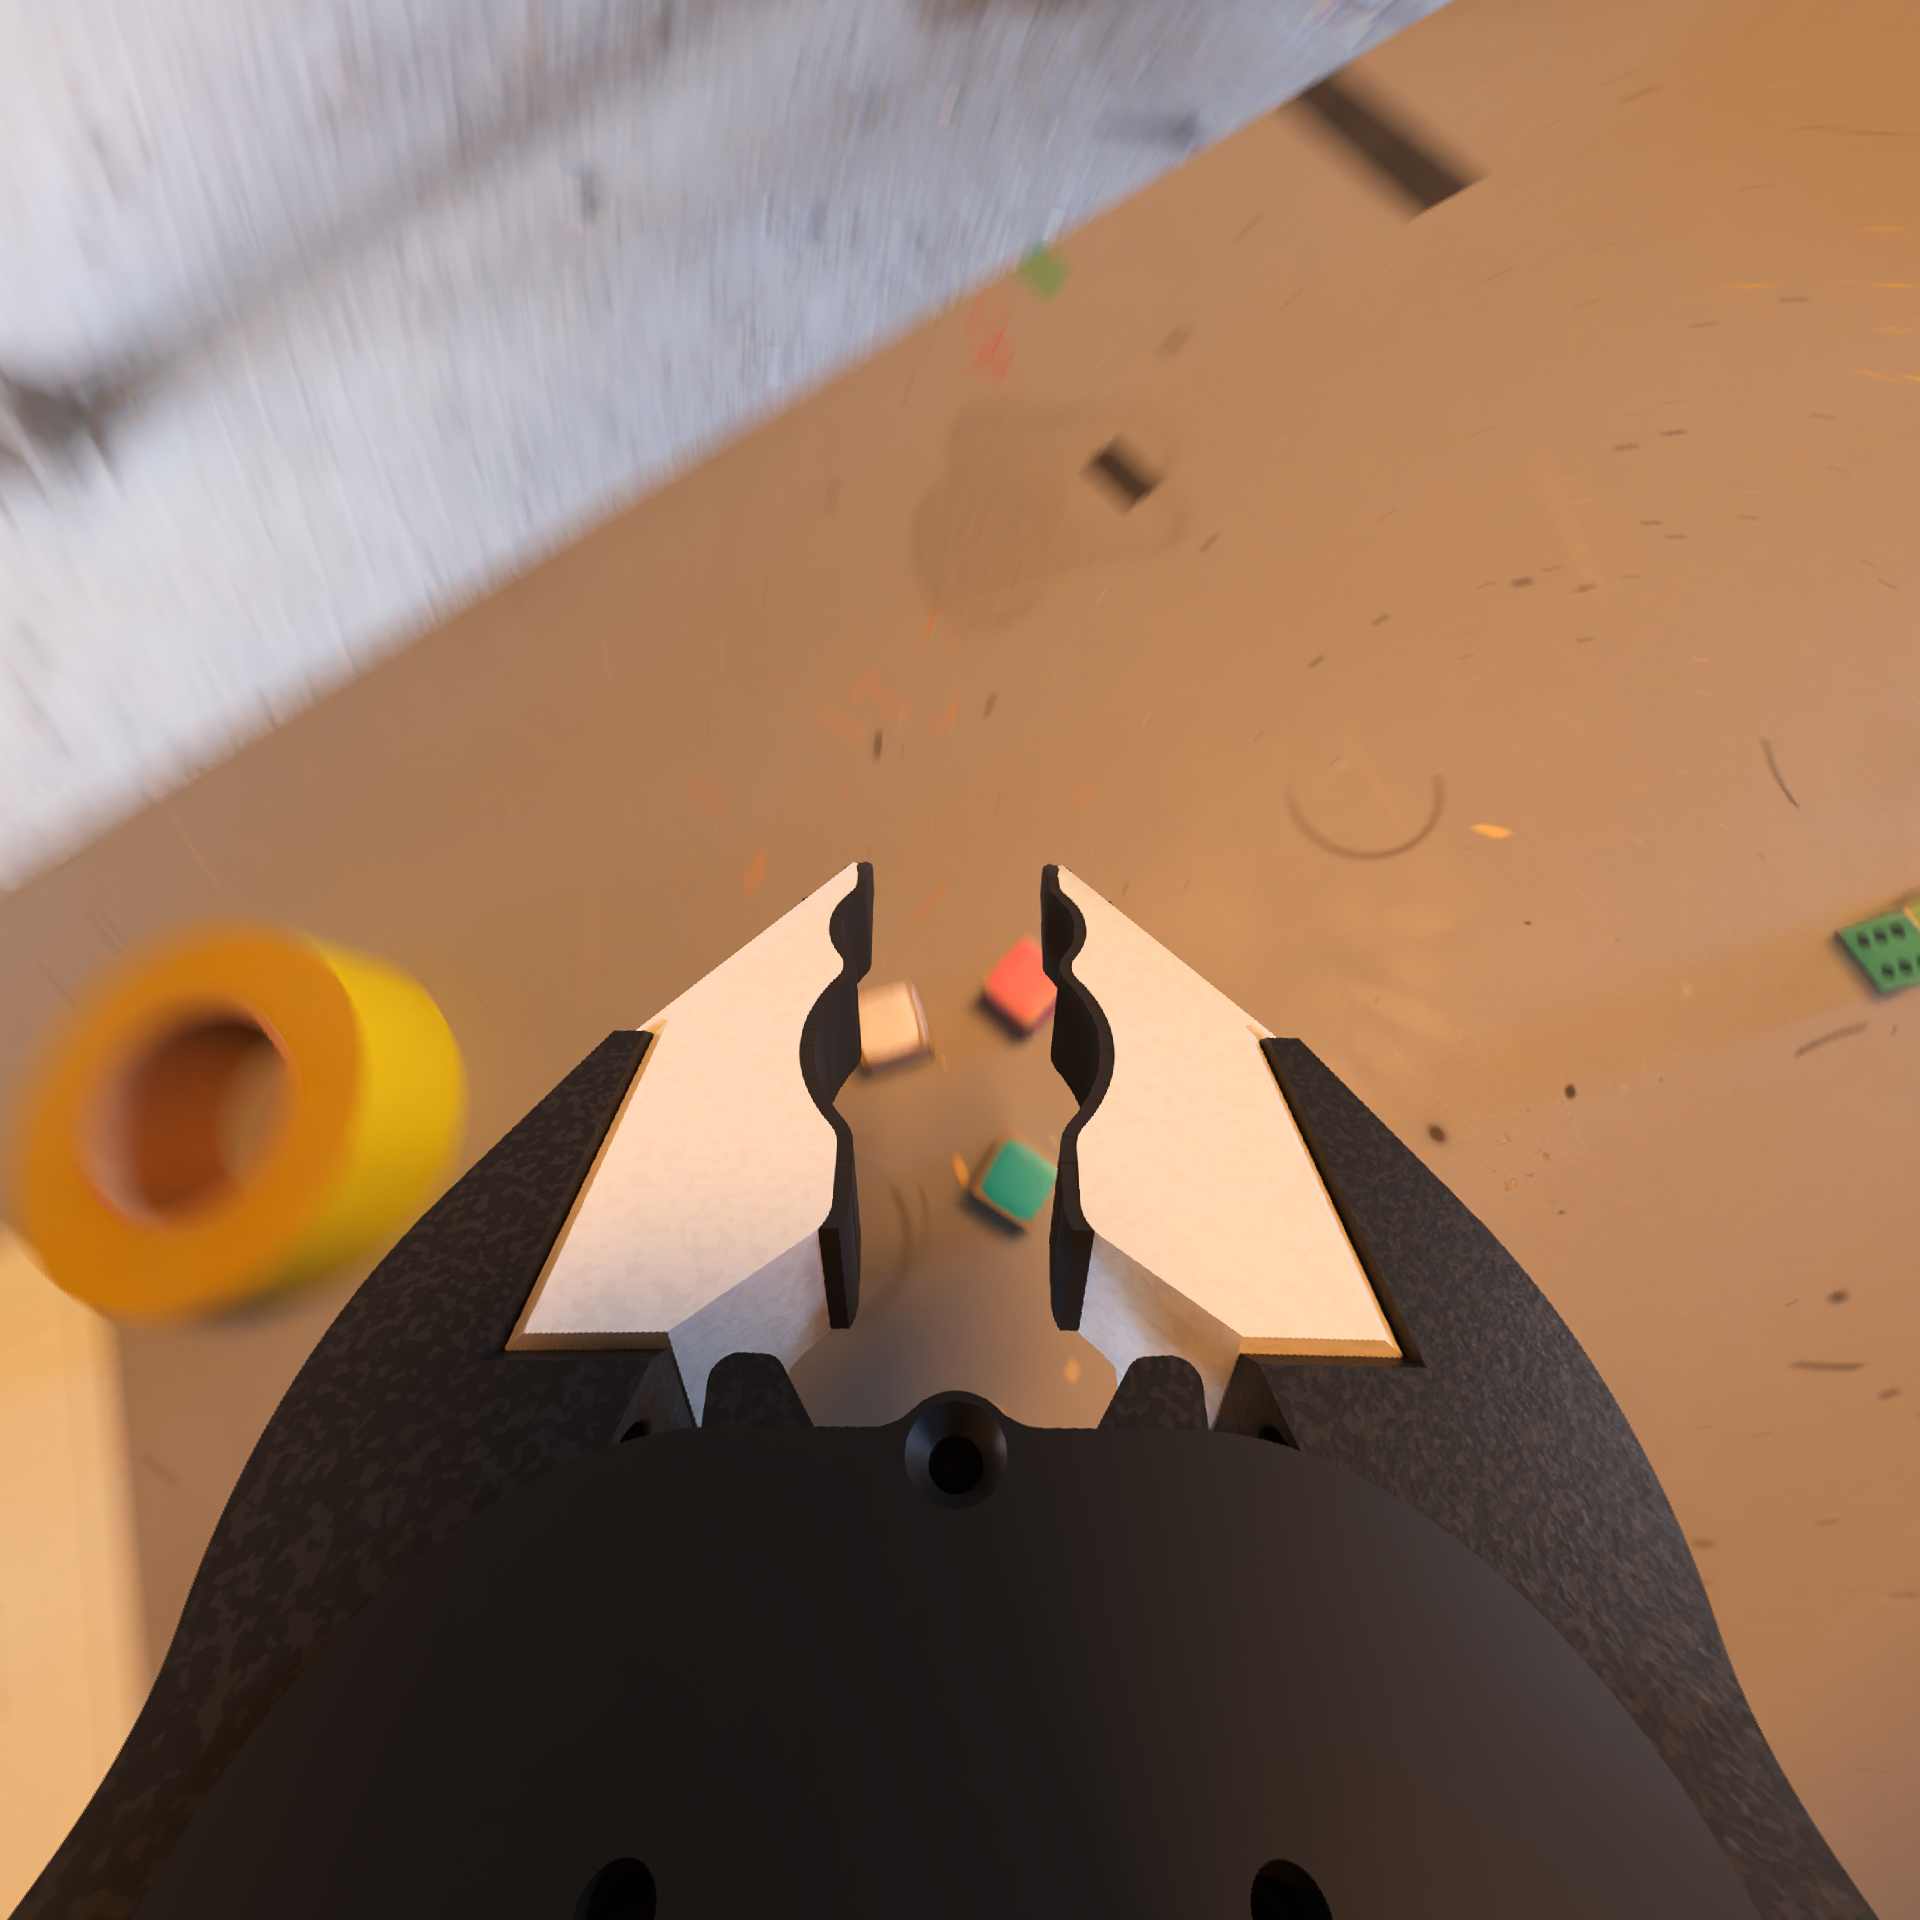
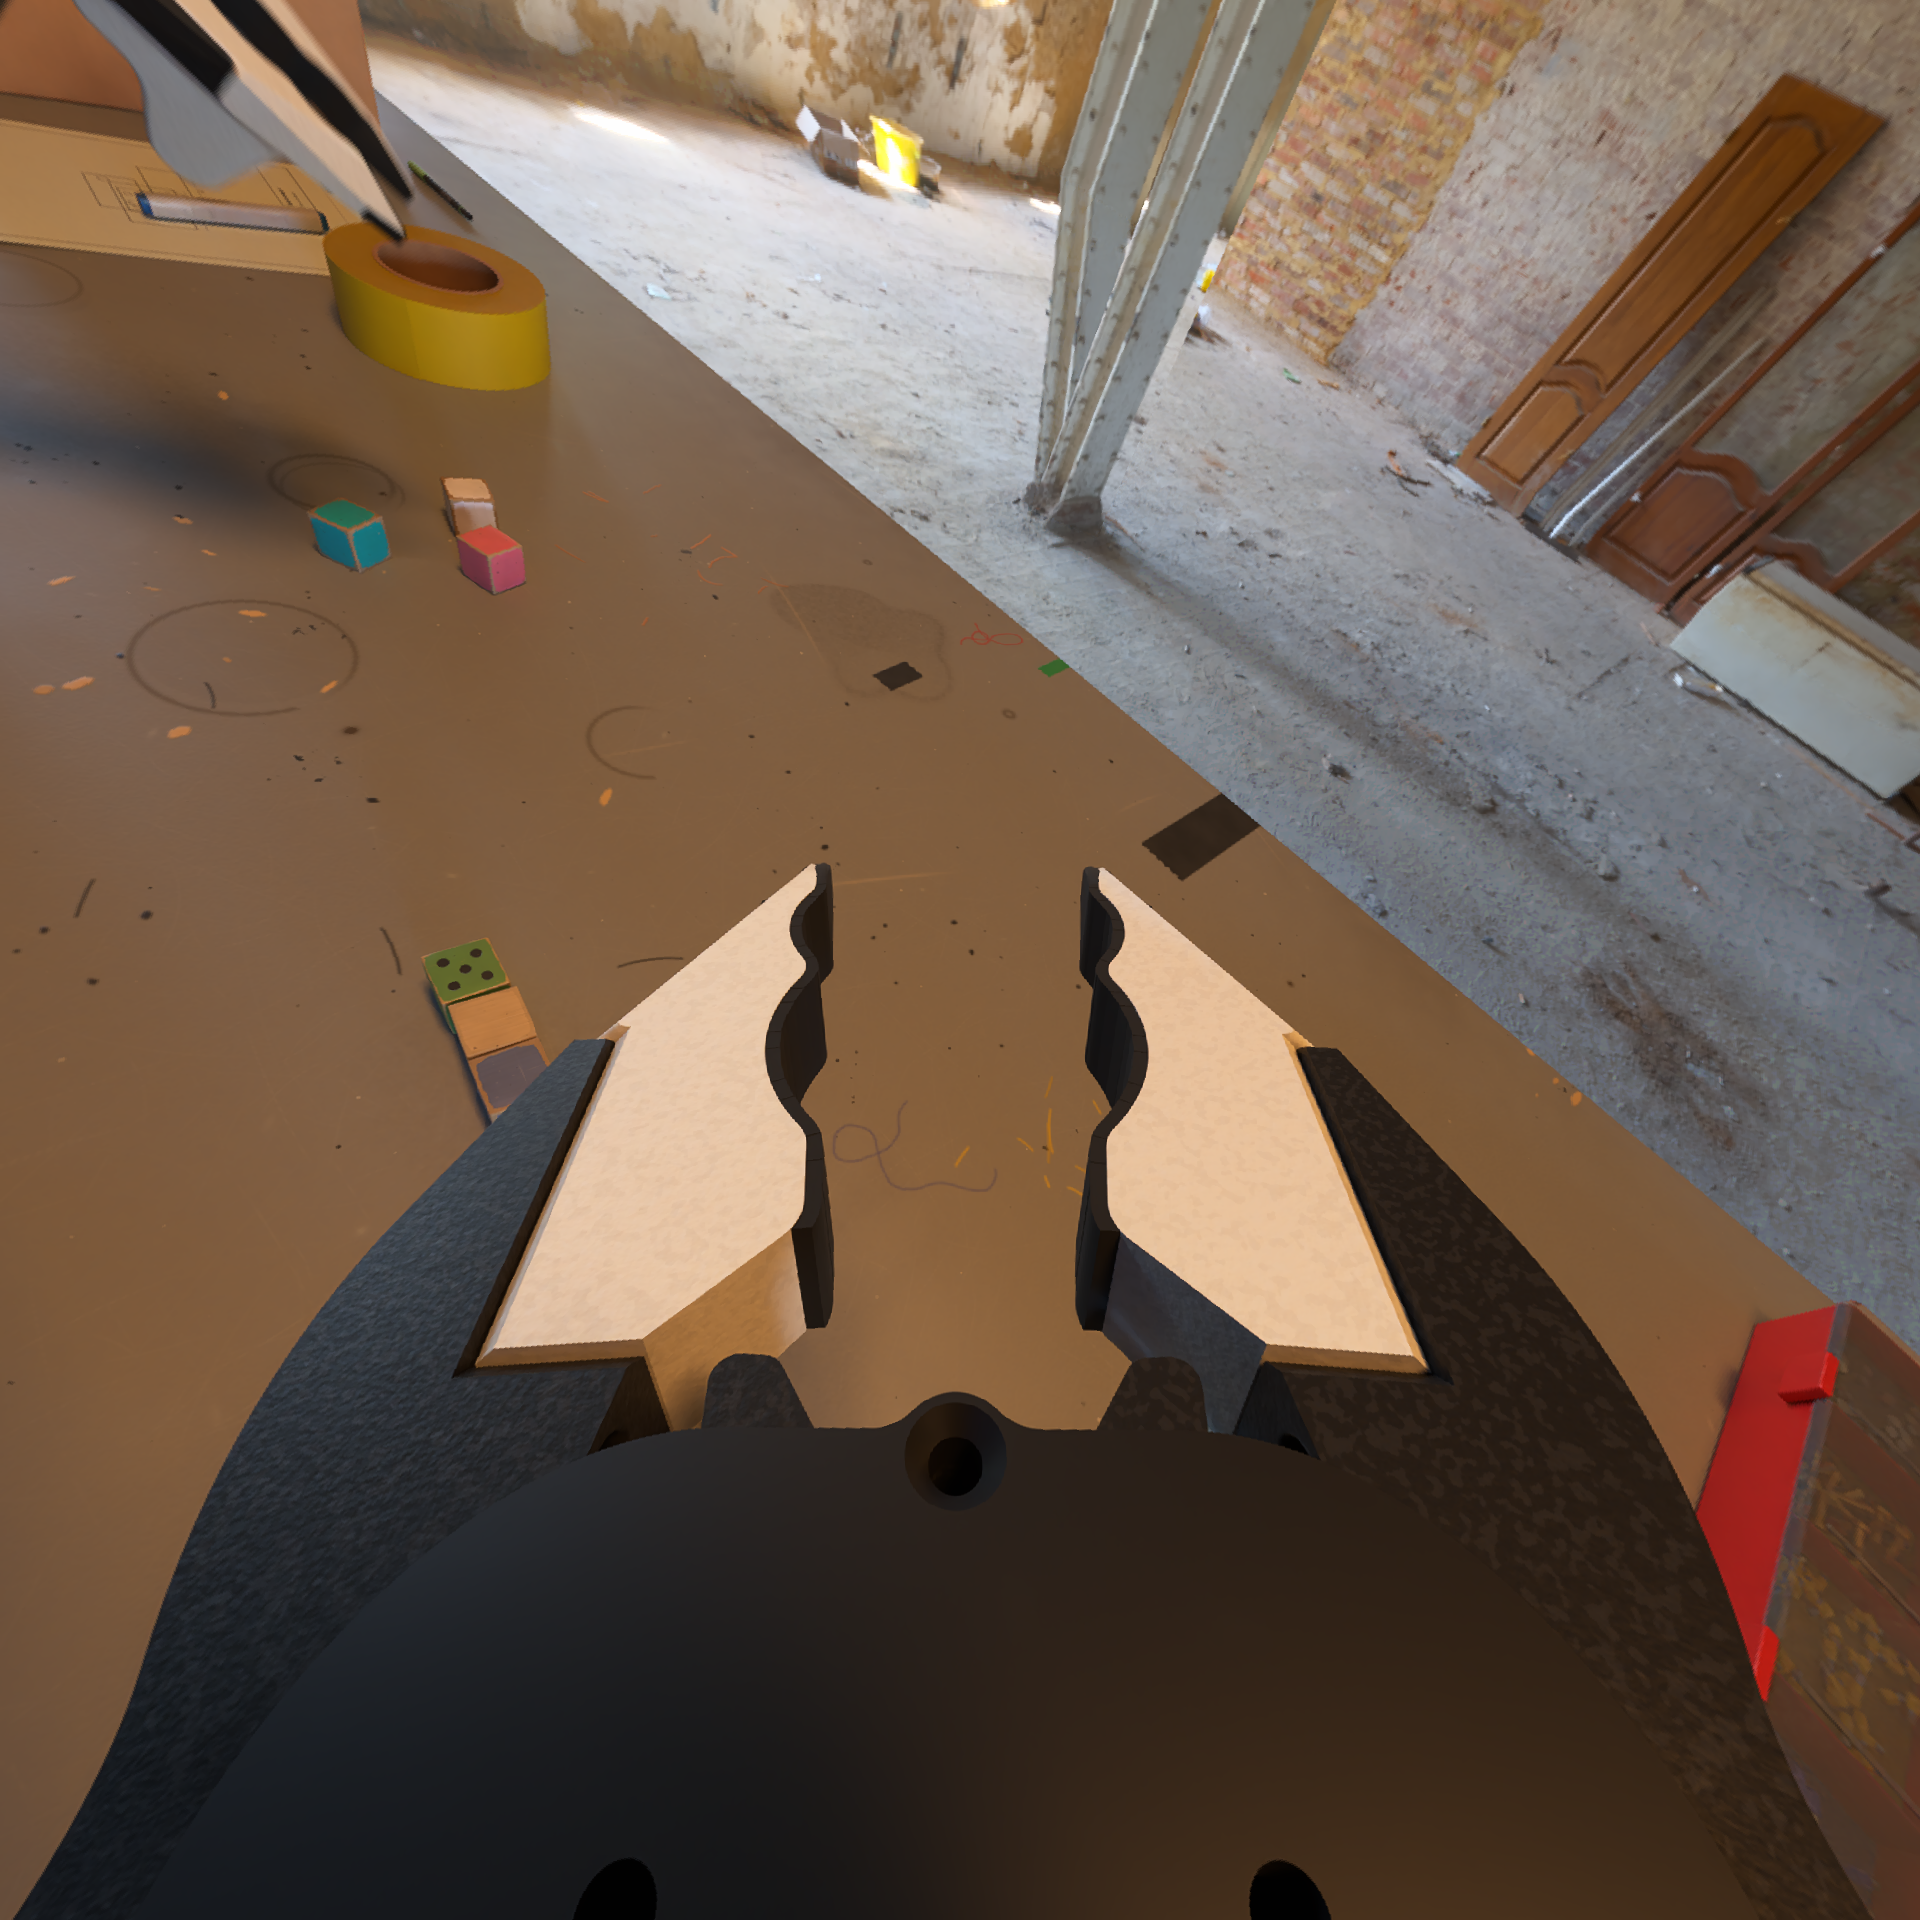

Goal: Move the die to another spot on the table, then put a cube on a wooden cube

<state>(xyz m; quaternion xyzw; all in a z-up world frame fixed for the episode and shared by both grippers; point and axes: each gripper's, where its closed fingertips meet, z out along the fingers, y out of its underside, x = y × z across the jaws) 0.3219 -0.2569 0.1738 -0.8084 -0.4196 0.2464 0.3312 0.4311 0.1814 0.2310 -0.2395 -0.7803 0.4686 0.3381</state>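
Observation:
A green die (image 2: pixel 464 969) with black pips sits atop a stack of wooden cubes (image 2: pixel 497 1020), just left of my right gripper (image 2: pixel 956 883), which is open and empty above the brown table (image 2: pixel 727 790). The die also shows at the right edge of the left wrist view (image 1: pixel 1883 958). Three small cubes lie apart on the table: teal (image 2: pixel 349 533), pink (image 2: pixel 490 557) and pale wooden (image 2: pixel 468 503). In the left wrist view my left gripper (image 1: pixel 957 878) is open and empty high above them: pale (image 1: pixel 891 1023), pink (image 1: pixel 1018 985), teal (image 1: pixel 1014 1182).
A yellow tape roll (image 2: pixel 442 303) stands near the table's far edge, also in the left wrist view (image 1: pixel 223 1117). My left gripper (image 2: pixel 260 114) hangs above it. A cardboard sheet with a marker (image 2: pixel 229 213) lies behind. A red-edged wooden box (image 2: pixel 1829 1558) sits at right. The table edge drops to a concrete floor (image 2: pixel 1351 675).

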